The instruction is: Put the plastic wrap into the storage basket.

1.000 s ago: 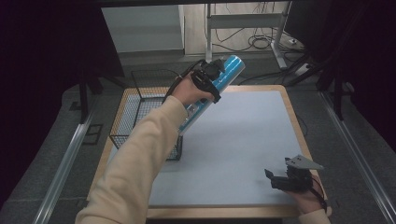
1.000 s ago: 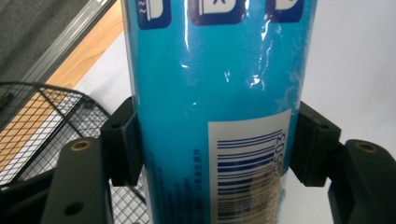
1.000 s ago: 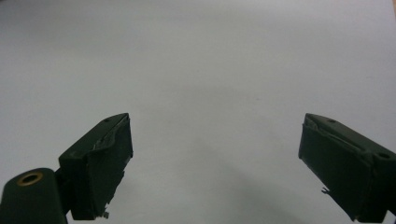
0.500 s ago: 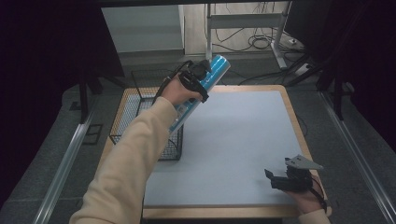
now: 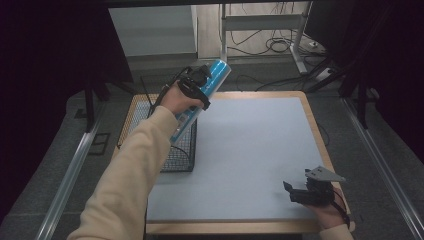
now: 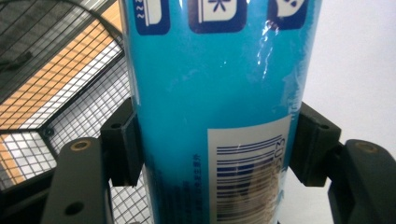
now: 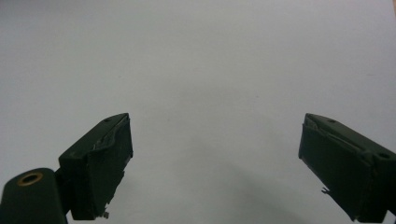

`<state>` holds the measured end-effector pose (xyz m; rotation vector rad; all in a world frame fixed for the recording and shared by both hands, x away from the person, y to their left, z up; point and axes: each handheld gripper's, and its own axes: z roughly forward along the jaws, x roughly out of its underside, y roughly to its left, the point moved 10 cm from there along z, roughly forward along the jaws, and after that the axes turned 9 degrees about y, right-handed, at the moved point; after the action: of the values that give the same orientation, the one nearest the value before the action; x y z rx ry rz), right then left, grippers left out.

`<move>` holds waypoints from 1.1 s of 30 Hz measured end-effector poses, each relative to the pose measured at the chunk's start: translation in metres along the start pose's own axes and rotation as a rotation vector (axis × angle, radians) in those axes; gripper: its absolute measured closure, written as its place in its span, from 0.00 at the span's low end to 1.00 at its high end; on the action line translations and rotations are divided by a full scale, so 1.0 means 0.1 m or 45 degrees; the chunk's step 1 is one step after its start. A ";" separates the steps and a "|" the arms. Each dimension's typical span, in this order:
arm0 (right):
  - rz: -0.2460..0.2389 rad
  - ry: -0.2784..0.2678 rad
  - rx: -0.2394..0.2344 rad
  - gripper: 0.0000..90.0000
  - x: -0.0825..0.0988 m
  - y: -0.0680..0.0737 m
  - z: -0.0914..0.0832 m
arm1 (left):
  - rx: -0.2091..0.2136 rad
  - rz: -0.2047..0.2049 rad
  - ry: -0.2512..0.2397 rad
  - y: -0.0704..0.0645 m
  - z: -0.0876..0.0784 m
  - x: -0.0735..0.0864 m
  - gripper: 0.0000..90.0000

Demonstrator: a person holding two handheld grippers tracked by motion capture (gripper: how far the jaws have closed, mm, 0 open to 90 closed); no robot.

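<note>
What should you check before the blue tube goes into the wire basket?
1. Grip: left gripper has both pads pressed on the blue tube: ok.
2. Tube lifted off the table: ok.
3. Tube over the wire basket: its lower end is above the basket's right edge, not the middle: not ok.
4. Tube tilt: leaning, top end away from the person: ok.
5. Room inside the basket: cannot tell.
6. Right gripper open, near the table's front right corner, out of the way: ok.
</note>
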<state>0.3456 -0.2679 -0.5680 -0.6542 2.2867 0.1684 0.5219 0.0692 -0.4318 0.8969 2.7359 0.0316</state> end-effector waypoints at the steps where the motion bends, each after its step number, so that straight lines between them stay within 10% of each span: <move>1: 0.000 0.000 0.000 0.11 0.00 0.00 0.00 | 0.001 -0.013 0.000 0.02 0.01 0.01 0.35; 33: 0.001 0.017 0.008 0.11 0.02 -0.01 0.02 | -0.028 -0.137 0.073 0.51 0.49 0.27 0.35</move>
<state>0.3462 -0.2690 -0.5712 -0.6530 2.2993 0.1575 0.5424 0.1231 -0.4804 0.7535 2.8267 0.0676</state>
